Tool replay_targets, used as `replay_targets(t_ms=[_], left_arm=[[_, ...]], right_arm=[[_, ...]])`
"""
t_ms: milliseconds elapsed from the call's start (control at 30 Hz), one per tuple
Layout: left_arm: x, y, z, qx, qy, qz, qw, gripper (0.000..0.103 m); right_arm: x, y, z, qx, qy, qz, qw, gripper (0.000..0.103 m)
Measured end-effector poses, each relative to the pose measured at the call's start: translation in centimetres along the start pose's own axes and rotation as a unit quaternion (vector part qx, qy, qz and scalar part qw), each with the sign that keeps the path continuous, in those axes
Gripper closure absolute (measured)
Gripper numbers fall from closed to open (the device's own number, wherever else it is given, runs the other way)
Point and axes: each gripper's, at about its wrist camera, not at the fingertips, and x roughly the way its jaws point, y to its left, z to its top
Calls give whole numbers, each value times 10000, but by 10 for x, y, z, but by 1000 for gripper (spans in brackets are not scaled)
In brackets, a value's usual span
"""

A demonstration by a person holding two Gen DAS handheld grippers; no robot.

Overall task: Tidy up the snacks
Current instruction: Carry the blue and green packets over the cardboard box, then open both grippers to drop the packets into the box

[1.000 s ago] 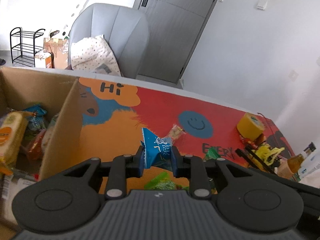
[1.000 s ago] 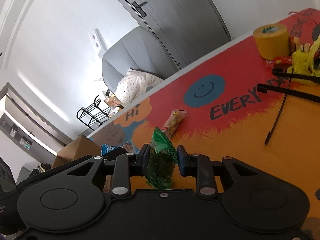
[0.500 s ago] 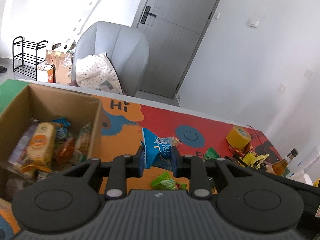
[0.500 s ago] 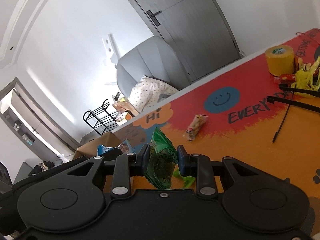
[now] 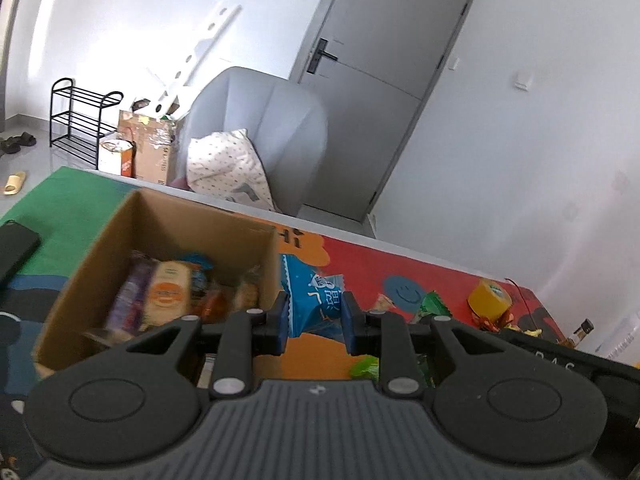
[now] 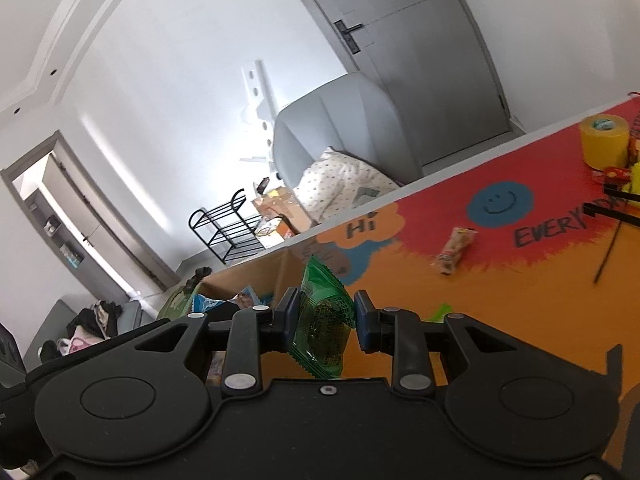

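My left gripper (image 5: 314, 322) is shut on a blue snack packet (image 5: 310, 300) and holds it in the air, just right of the open cardboard box (image 5: 100, 248), which holds several snacks. My right gripper (image 6: 324, 320) is shut on a green snack packet (image 6: 322, 320), raised above the table near the box's right wall (image 6: 256, 276). A tan snack bar (image 6: 454, 250) lies on the orange and red table mat. A loose green wrapper (image 5: 366, 366) lies on the mat under the left gripper.
A yellow tape roll (image 6: 604, 140) and black cable ties (image 6: 608, 208) sit at the mat's right end, with a small bottle (image 5: 582, 330). A dark phone (image 5: 14, 250) lies left of the box. A grey chair (image 5: 256, 128) stands behind the table.
Both grippers have moved left and up with their packets. The box has come further into the left wrist view and now shows at the lower left of the right wrist view.
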Motion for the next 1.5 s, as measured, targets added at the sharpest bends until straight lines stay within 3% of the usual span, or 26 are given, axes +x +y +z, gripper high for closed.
replay_targets(t_ms=[633, 733, 867, 1067, 1167, 1500], left_arm=[[-37, 63, 9, -321, -86, 264, 9991, 77], [-44, 70, 11, -354, -176, 347, 9986, 71], [-48, 80, 14, -463, -217, 369, 9980, 52], [-47, 84, 14, -395, -160, 528, 9977, 29], [-44, 80, 14, -298, -122, 579, 9978, 23], [-32, 55, 5, -99, 25, 558, 9984, 16]], right_arm=[[20, 73, -17, -438, 258, 347, 9981, 75], [27, 80, -18, -476, 301, 380, 9977, 75], [31, 87, -19, -489, 347, 421, 9973, 75], [31, 89, -20, -455, 370, 333, 9977, 64], [25, 84, -18, -417, 302, 228, 9984, 59], [6, 60, -15, -416, 107, -215, 9988, 20]])
